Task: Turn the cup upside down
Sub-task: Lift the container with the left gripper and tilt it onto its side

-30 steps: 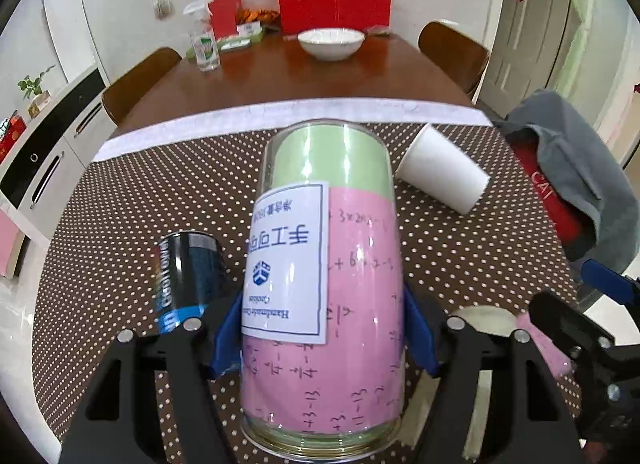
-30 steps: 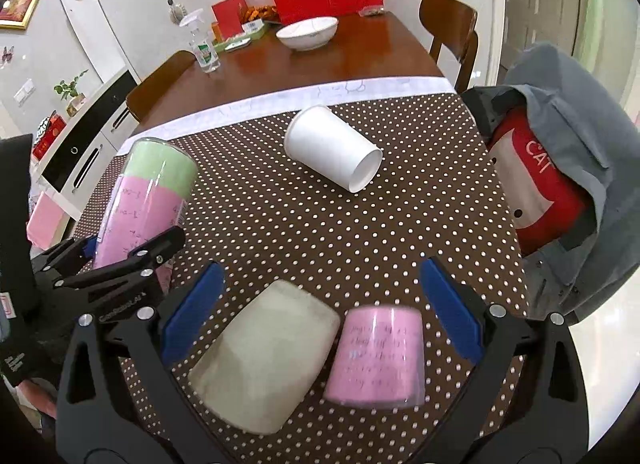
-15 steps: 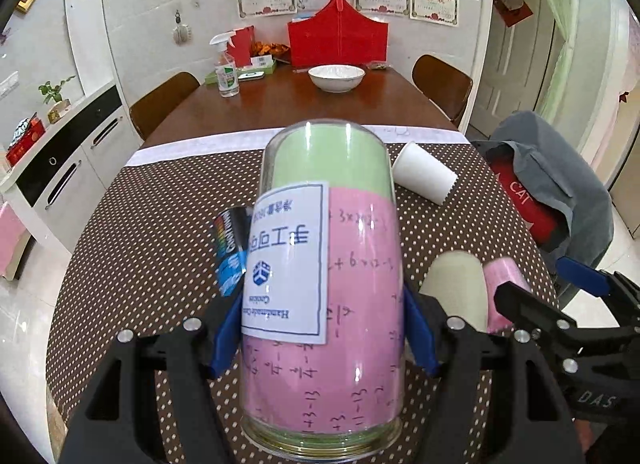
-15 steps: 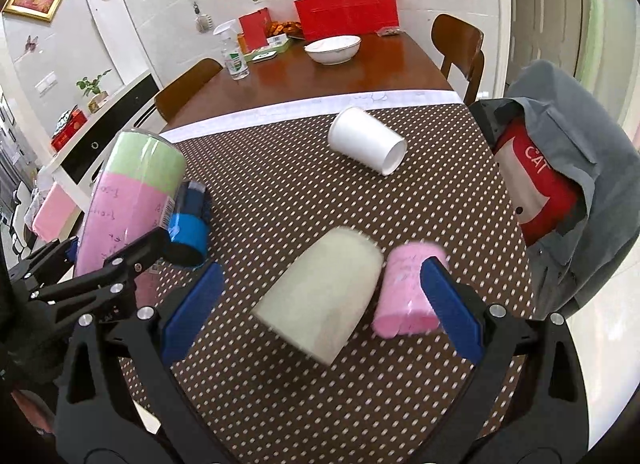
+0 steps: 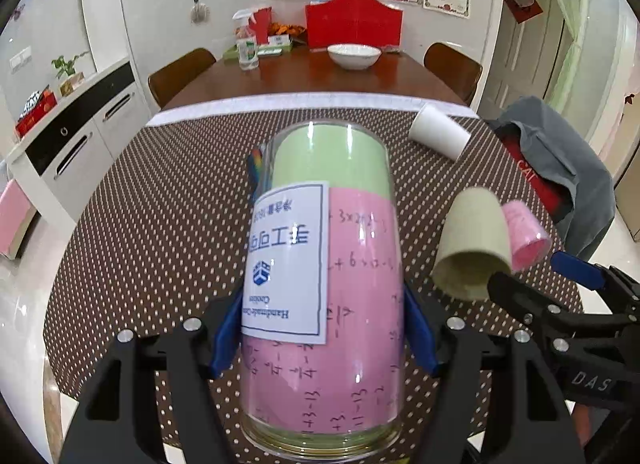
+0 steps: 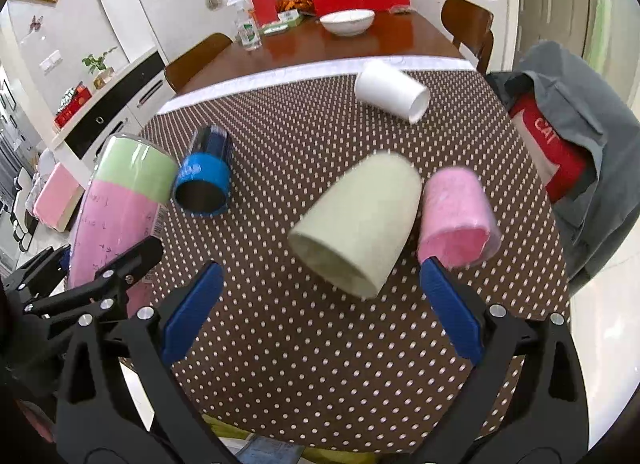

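Brown polka-dot cloth covers the table (image 6: 328, 344), with a dining table and white bowl (image 6: 347, 21) beyond. The left hand-held gripper (image 5: 320, 332) clamps the clear cup (image 5: 324, 296) lined with pink and green paper; its upside-down label suggests it is inverted, long axis running straight ahead along the fingers. The right hand-held gripper (image 6: 320, 312) stands wide and holds nothing. Just ahead of it lie the beige cup (image 6: 360, 224) and pink cup (image 6: 456, 216), mouths toward it; the blue cup (image 6: 204, 180) lies ahead-left, the white cup (image 6: 392, 94) far ahead. Five cups: one held, four lying down.
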